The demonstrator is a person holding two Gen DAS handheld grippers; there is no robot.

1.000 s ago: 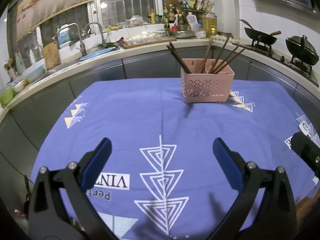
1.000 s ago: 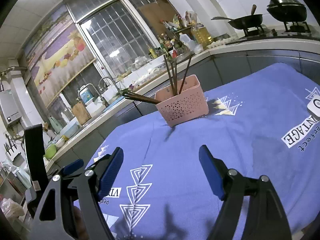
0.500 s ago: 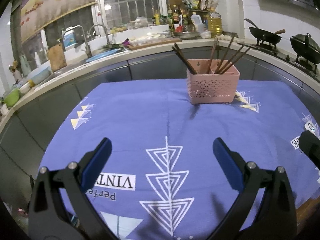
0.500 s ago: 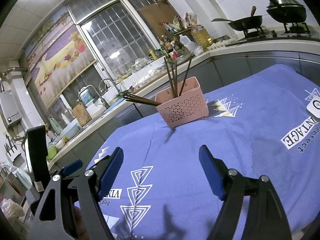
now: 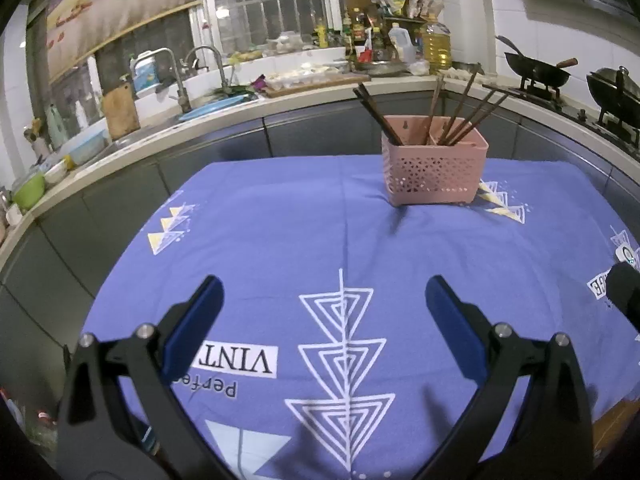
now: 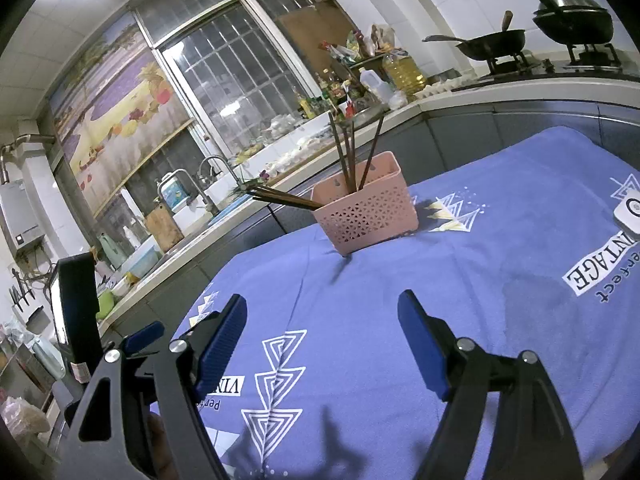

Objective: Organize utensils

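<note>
The pink basket [image 5: 435,171] stands upright at the far side of the tabletop [image 5: 280,240], on the blue printed cloth. Dark chopsticks [image 5: 464,114] lean out of it: some tilt left over the rim, the others fan right from another compartment. Both tools hang over the near edge, well apart from the basket. The left tool [image 5: 324,304] has its blue pads spread wide with only cloth between them. The right tool [image 6: 322,320] is likewise spread, gripping nothing. A small white device [image 6: 628,210] lies at the cloth's right edge.
</note>
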